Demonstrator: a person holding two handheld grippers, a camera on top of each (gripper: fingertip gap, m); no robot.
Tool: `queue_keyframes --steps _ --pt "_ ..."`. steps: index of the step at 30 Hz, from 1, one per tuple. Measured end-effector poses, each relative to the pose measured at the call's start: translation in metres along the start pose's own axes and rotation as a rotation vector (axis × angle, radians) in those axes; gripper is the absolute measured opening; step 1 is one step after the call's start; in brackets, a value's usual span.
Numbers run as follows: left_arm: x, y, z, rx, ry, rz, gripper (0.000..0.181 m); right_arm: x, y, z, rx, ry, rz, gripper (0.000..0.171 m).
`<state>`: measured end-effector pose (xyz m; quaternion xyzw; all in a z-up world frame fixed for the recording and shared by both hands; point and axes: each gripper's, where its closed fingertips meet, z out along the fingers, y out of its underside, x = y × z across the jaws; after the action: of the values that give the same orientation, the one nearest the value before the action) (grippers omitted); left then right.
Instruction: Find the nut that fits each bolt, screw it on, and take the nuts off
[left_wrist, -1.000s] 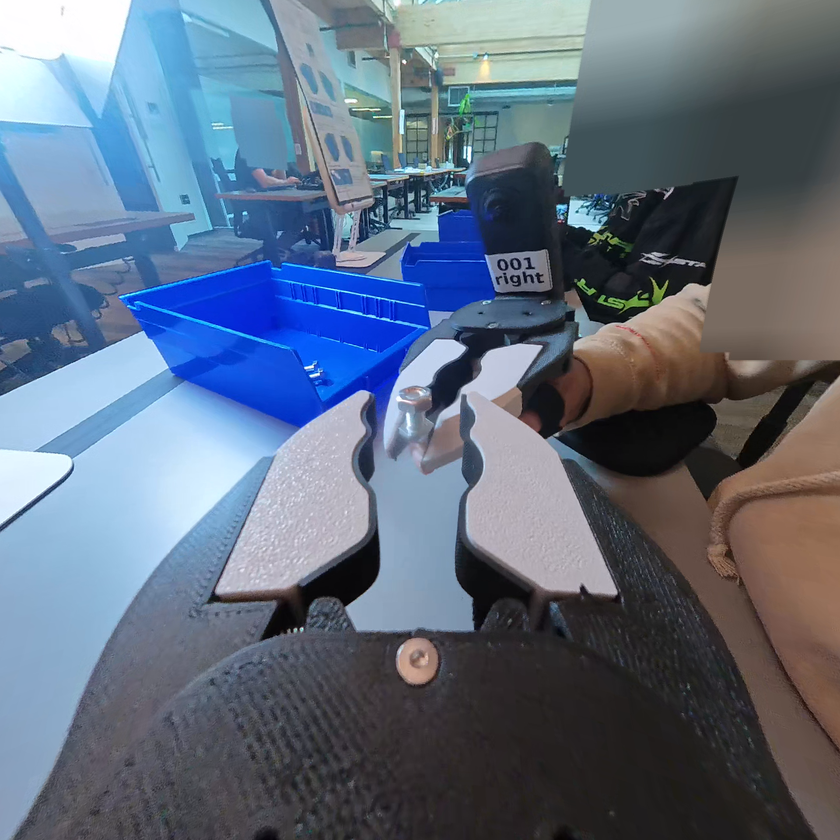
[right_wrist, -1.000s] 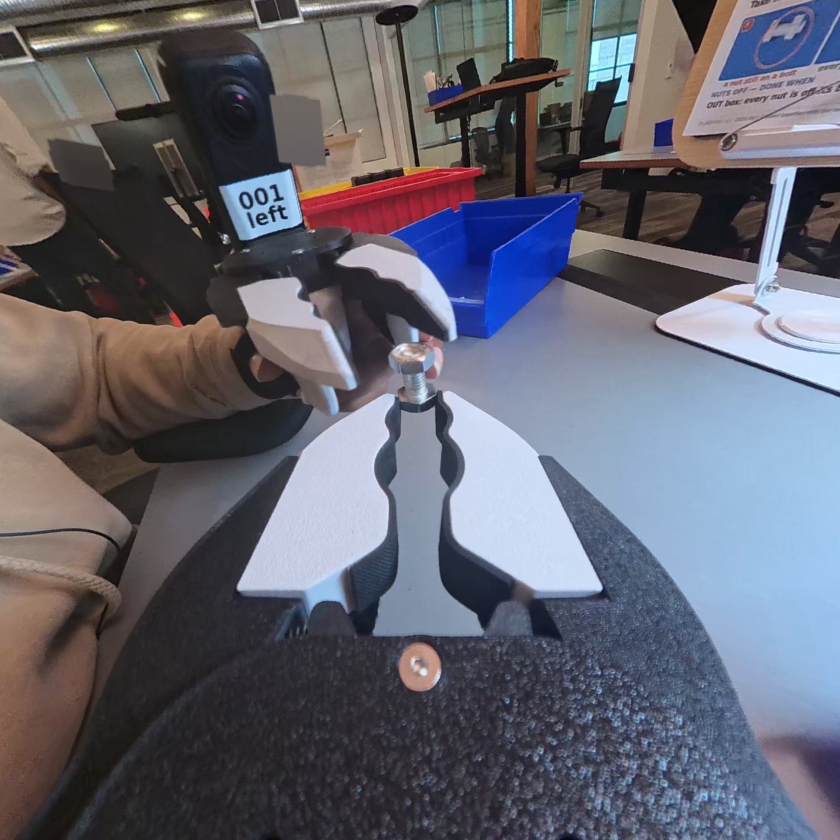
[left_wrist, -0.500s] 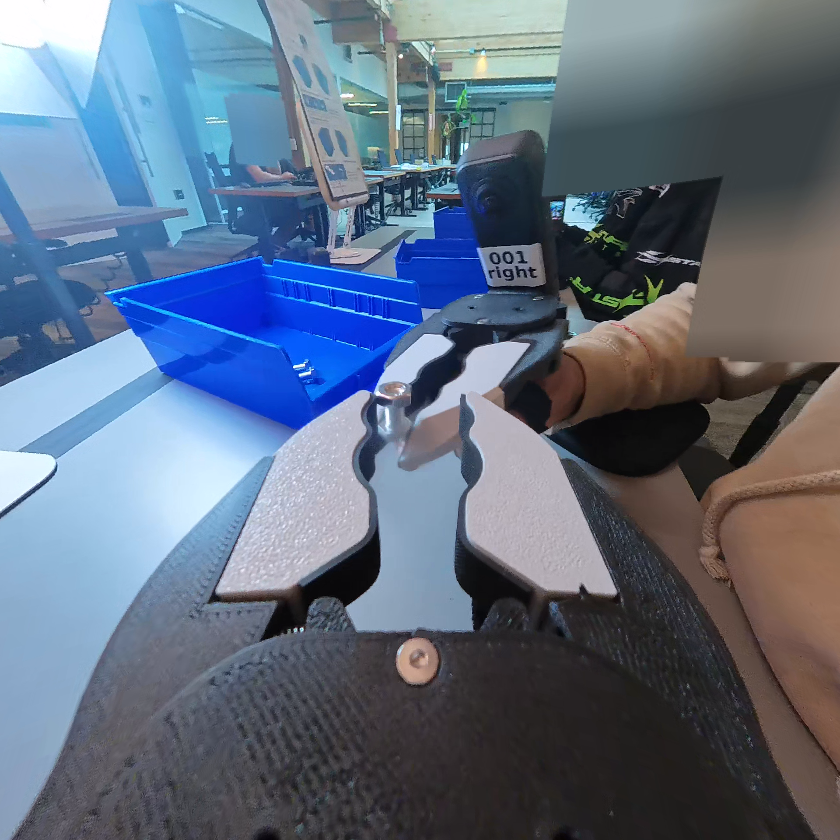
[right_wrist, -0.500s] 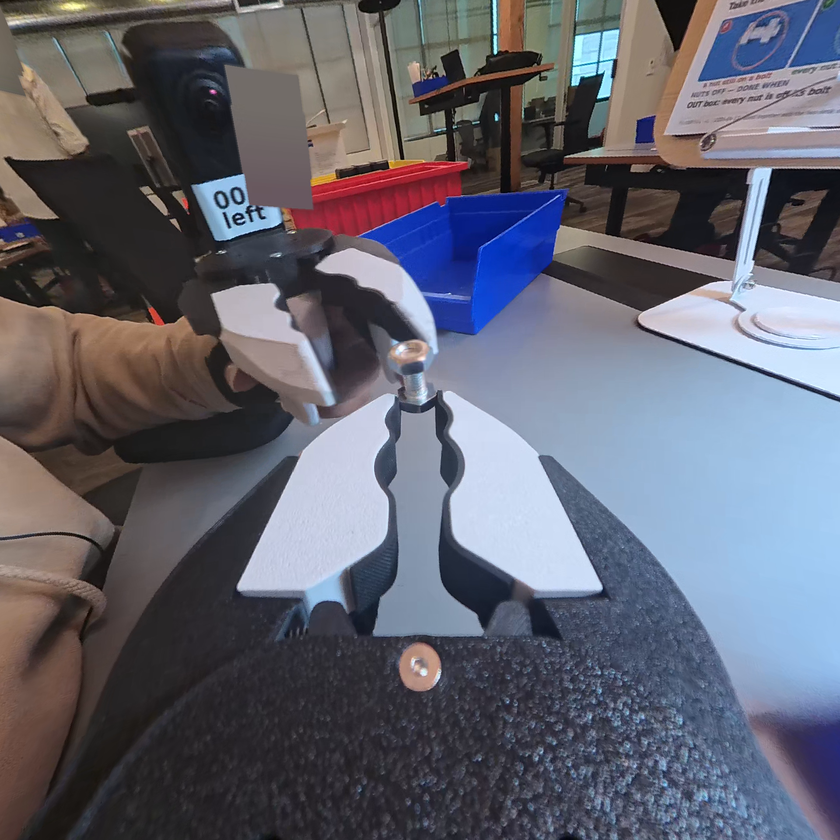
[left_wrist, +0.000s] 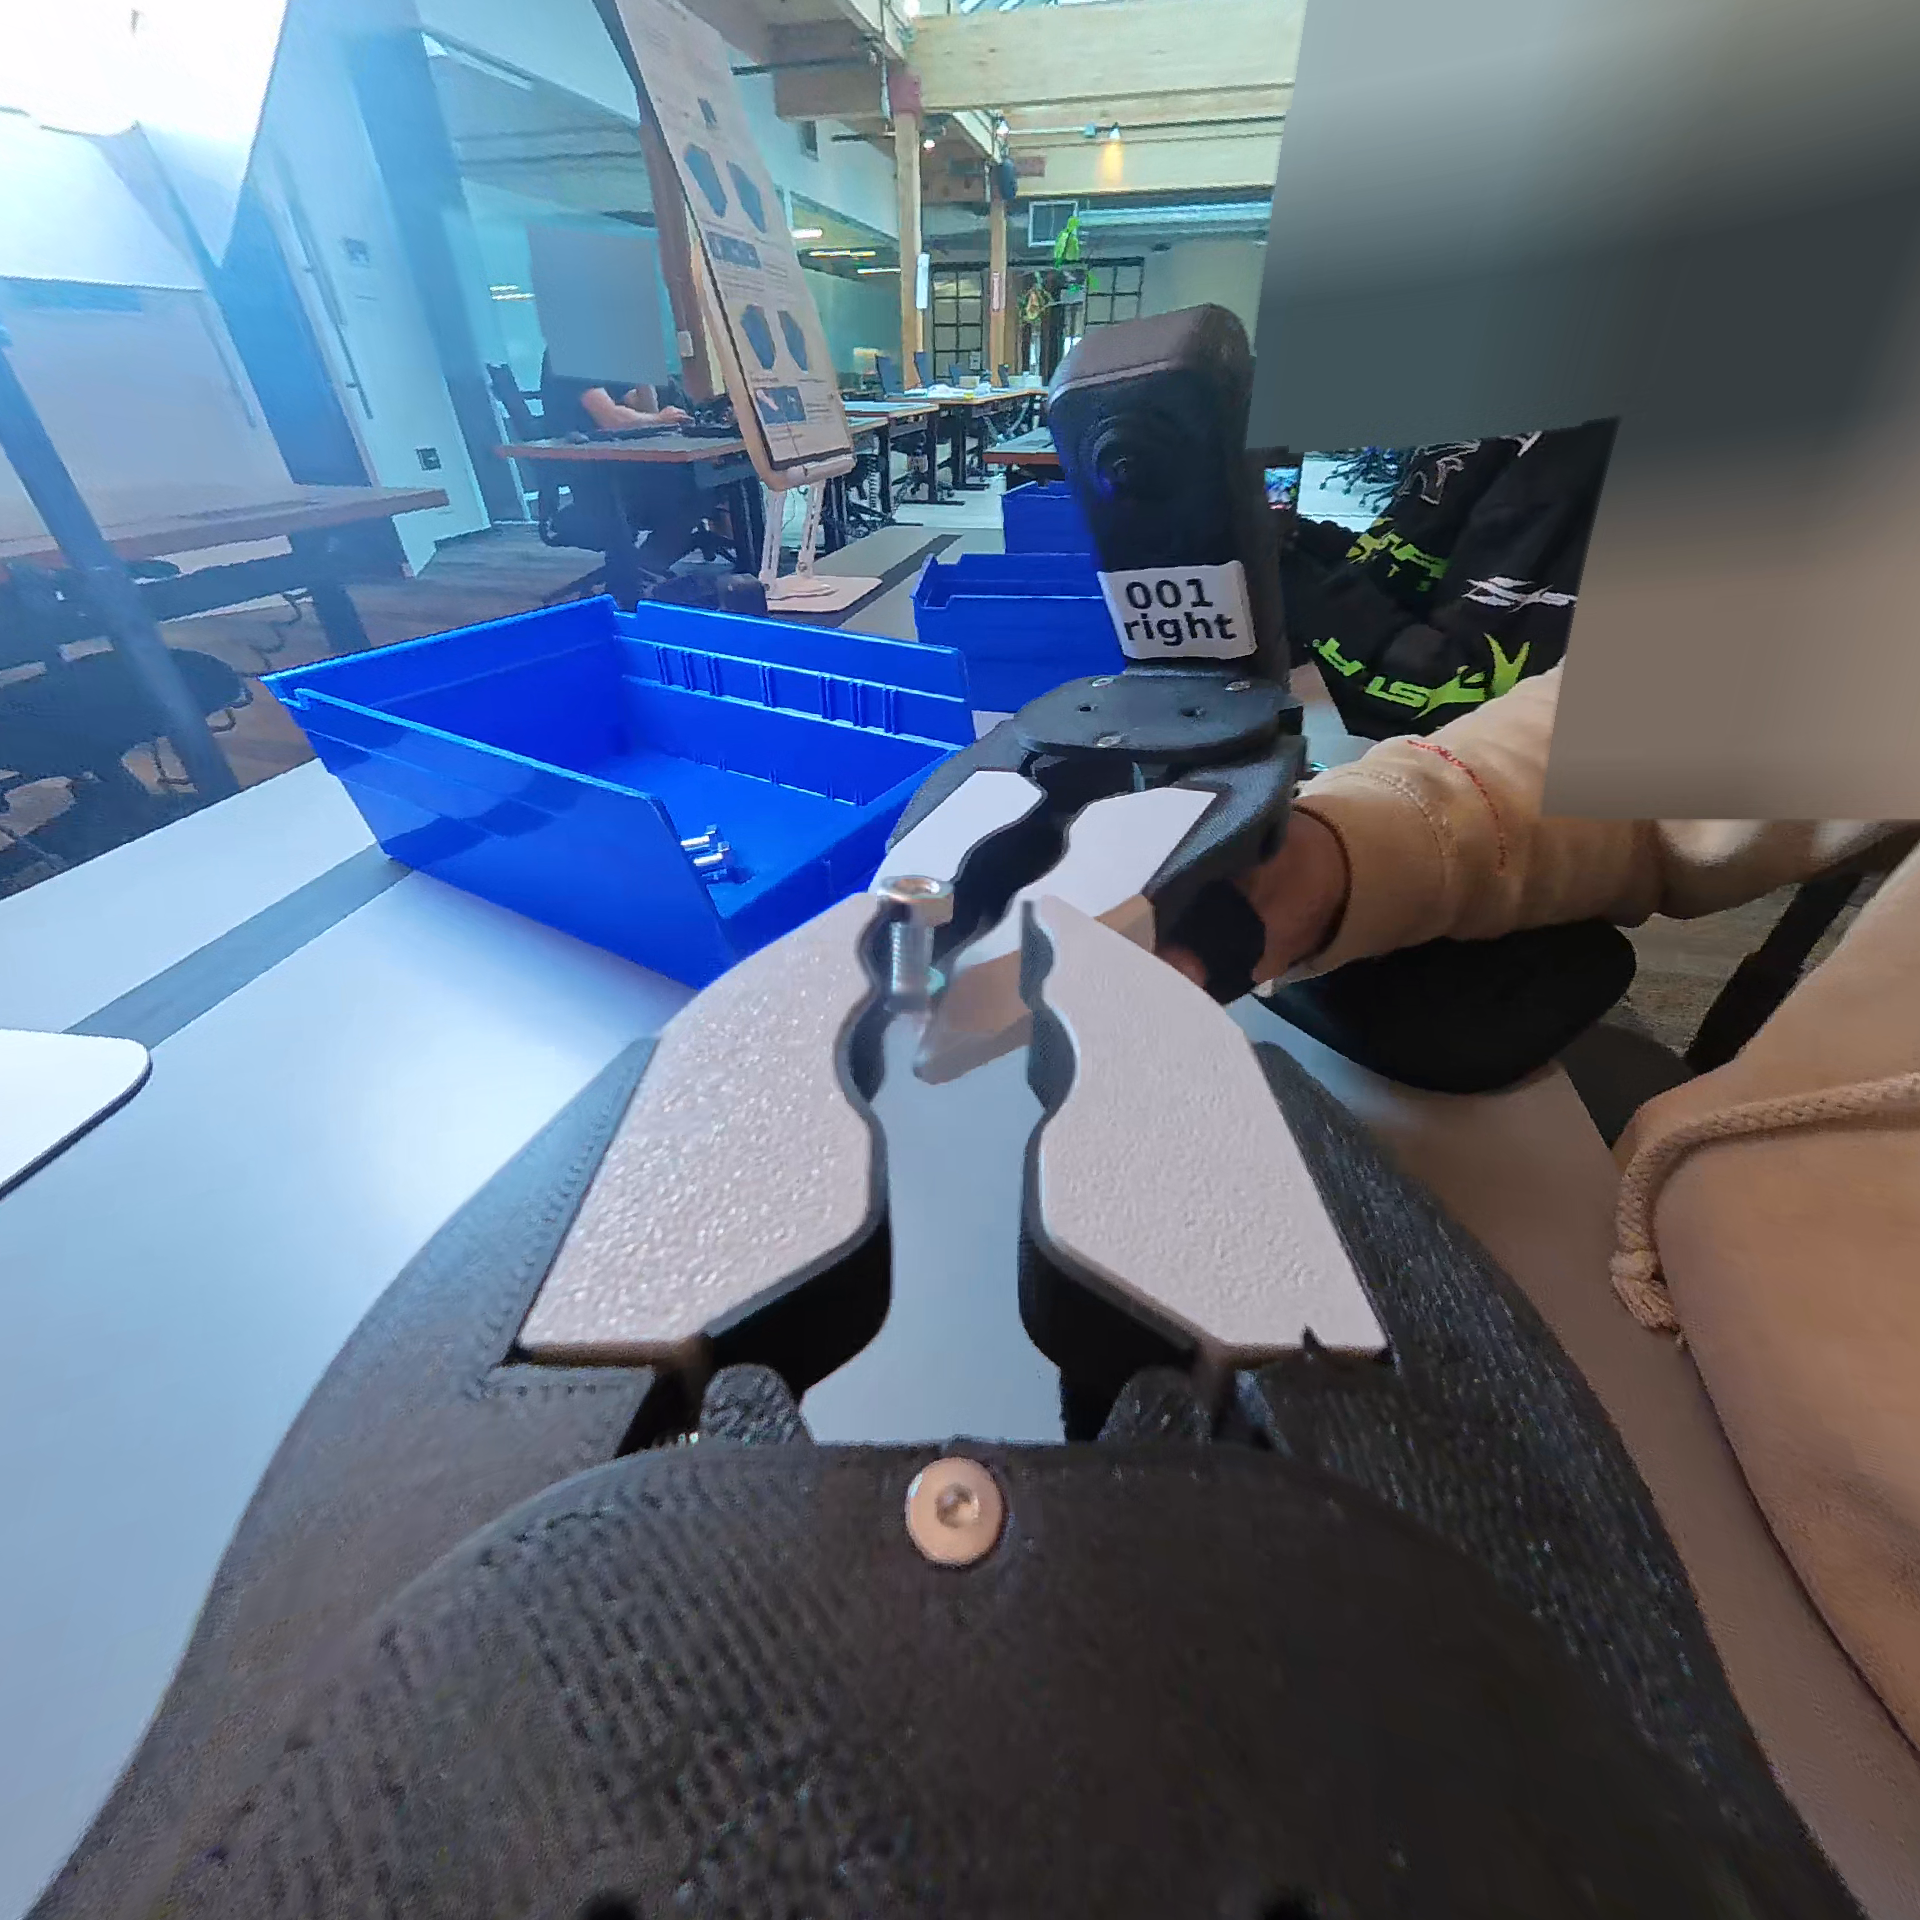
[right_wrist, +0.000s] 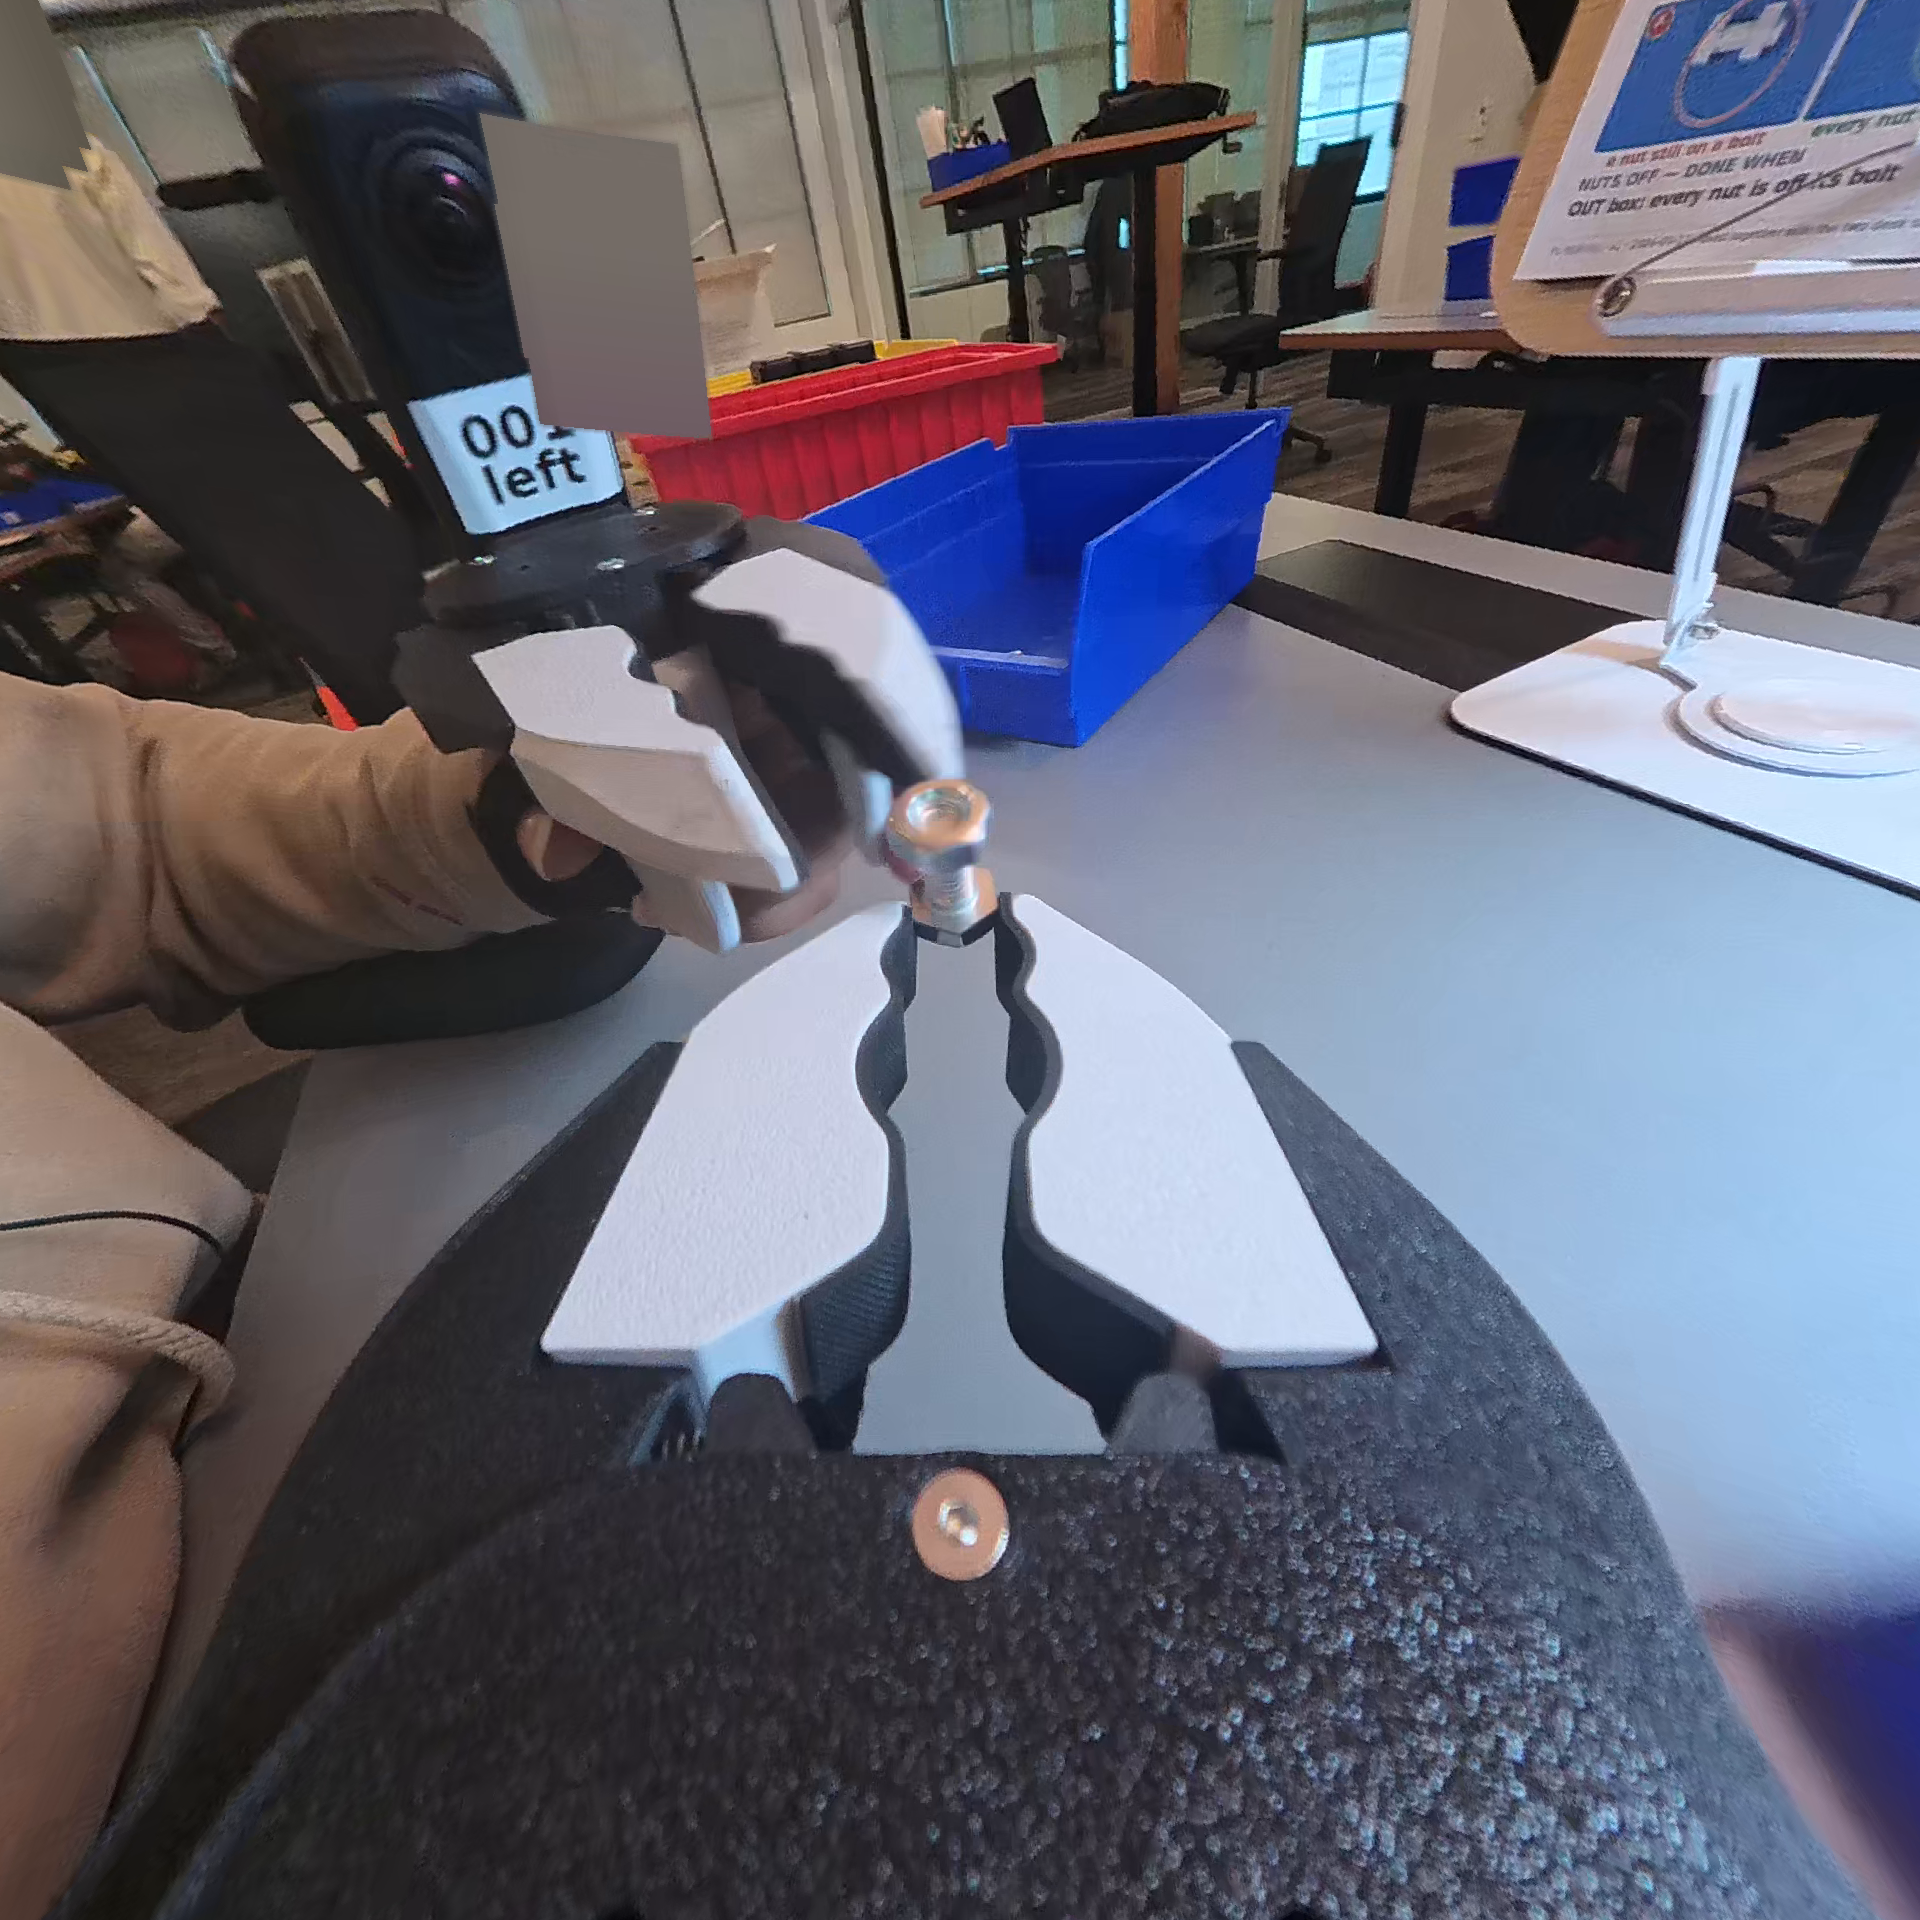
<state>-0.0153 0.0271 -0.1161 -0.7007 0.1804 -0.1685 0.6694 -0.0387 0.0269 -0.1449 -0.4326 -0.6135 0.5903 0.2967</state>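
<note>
1. Right gripper (right_wrist: 951, 920): narrow, its jaws pinched at the very tips on the lower hex piece (right_wrist: 951, 930) of the bolt (right_wrist: 940, 883). You hold it clear of the table (right_wrist: 1455, 987).
2. Bolt, lie: long axis close to upright, leaning slightly, and standing straight up from the right gripper's tips. The threaded shank is bare between the two hex pieces.
3. Upper hex piece (right_wrist: 940, 821): free on top, with a hollow in its centre. You cannot tell from these views which of the two hex pieces is the nut and which the bolt's head.
4. Left gripper (left_wrist: 945, 925): jaws parted to a middling gap, holding nothing.
5. Bolt seen from the left gripper: dead ahead at the mouth, off centre, close against the inner edge of its left fingertip (left_wrist: 821, 956). Whether it touches is unclear. Its right finger stands well clear of the shank.
6. Nearness: both grippers meet tip to tip at the bolt. The right one has it, and the left is at the free upper end.
7. Judgement: the coming move turns on item 5. You would need to shift the left gripper toward its own left so the upper hex piece sits mid-gap, then close across the flats, square to the upright axis.
8. Risk: closing from the present offset could push the bolt sideways in the right gripper's tip hold.
9. Blue bin (left_wrist: 520, 790): ahead and left of the left gripper, with a few bolts inside.
</note>
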Motion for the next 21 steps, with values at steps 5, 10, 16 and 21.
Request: queue_keyframes --steps 5,10,16,21 --pt "-0.002 -0.005 -0.005 0.023 0.001 -0.001 0.013 0.009 -0.001 -0.004 -0.006 0.029 0.029 0.014" --pt "-0.010 0.002 0.000 0.000 -0.050 -0.005 0.032 0.002 0.008 0.001 -0.064 0.007 0.011 0.014" --pt "0.002 0.002 -0.004 -0.013 0.035 0.009 0.009 0.004 0.011 0.000 -0.087 0.012 0.014 0.014" --pt "0.000 -0.001 -0.006 -0.004 0.021 0.025 0.010 0.012 0.010 -0.004 -0.088 0.033 0.030 0.014"
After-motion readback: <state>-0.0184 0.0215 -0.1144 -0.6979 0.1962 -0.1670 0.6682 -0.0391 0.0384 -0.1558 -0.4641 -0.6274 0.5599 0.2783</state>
